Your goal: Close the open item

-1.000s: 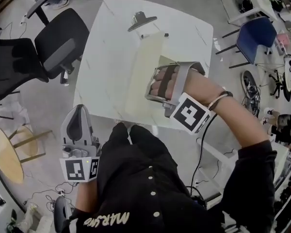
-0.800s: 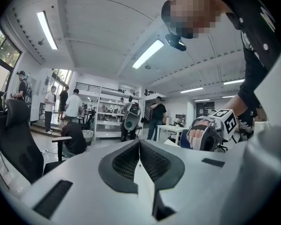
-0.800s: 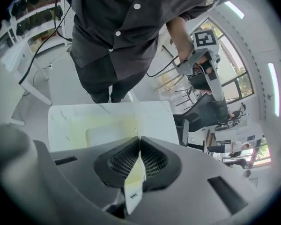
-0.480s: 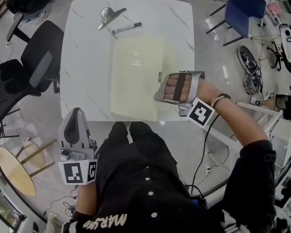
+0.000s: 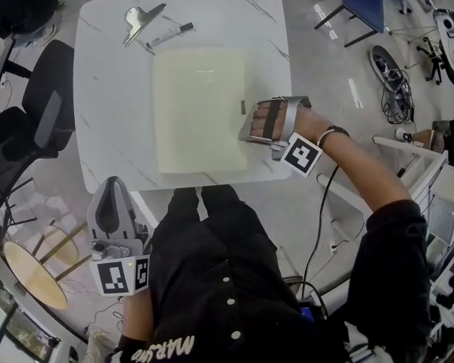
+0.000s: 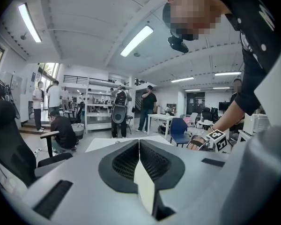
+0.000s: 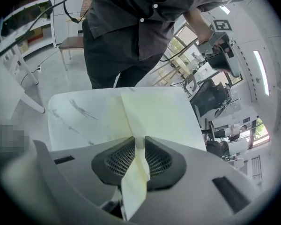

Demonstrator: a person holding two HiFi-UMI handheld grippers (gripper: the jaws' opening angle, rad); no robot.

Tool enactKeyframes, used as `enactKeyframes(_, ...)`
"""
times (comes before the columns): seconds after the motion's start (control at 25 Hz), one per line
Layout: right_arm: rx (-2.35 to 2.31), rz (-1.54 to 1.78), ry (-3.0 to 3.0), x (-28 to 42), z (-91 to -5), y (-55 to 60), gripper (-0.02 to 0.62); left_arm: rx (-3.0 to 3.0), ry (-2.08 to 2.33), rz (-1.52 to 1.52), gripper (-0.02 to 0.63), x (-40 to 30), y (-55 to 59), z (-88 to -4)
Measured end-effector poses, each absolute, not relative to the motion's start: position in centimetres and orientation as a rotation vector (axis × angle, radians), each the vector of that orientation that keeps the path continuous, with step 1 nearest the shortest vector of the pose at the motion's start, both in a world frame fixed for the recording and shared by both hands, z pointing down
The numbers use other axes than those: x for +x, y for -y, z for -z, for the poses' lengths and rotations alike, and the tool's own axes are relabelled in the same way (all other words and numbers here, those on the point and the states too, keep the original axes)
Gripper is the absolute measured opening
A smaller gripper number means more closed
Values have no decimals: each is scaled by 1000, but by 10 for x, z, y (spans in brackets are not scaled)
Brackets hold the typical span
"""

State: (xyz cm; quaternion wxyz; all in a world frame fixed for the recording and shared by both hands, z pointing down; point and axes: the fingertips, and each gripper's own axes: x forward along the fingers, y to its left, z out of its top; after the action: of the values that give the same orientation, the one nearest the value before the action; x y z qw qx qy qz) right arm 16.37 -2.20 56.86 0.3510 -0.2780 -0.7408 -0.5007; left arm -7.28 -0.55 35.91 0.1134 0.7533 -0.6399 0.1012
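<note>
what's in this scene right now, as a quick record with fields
surface: white marble-look table
main item: pale yellow folder, lying flat, looks closed
right gripper: at the folder's right edge, jaws opening, the edge between them
left gripper: off the table at the person's left side, jaws together, nothing held
other things: binder clip and marker near the table's far left corner, apart from the folder

Head view overhead – table (image 5: pixel 106 89) (shared).
</note>
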Motion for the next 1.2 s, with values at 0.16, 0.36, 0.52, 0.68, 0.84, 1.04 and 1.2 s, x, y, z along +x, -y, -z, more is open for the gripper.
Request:
enactKeyframes(0.16,-811,1248,1852,177,-586,20,92,2195,1877,-318,18,-68,5,-364)
enactKeyframes(0.36,-849,1095,1831,176,-589,21,107,2181,1876,-331,18,-70,5,-369)
enactKeyframes(0.52,-889,888,1778,183,-591,20,119,2177,1878,-334,18,-67,4,-368)
enactKeyframes(0.68,-889,675,1718,186,-593,20,132,2169,1891,-333,18,-70,3,-367)
enactKeyframes(0.84,-776,264,1822,177,-591,21,130,2165,1897,-332,18,-72,4,-366)
enactKeyframes(1.04,-501,-252,1946,165,-590,38,61,2170,1892,-333,18,-70,4,-365)
enactKeyframes(1.2,-369,-492,1920,162,-595,46,57,2175,1881,-339,18,-71,8,-367)
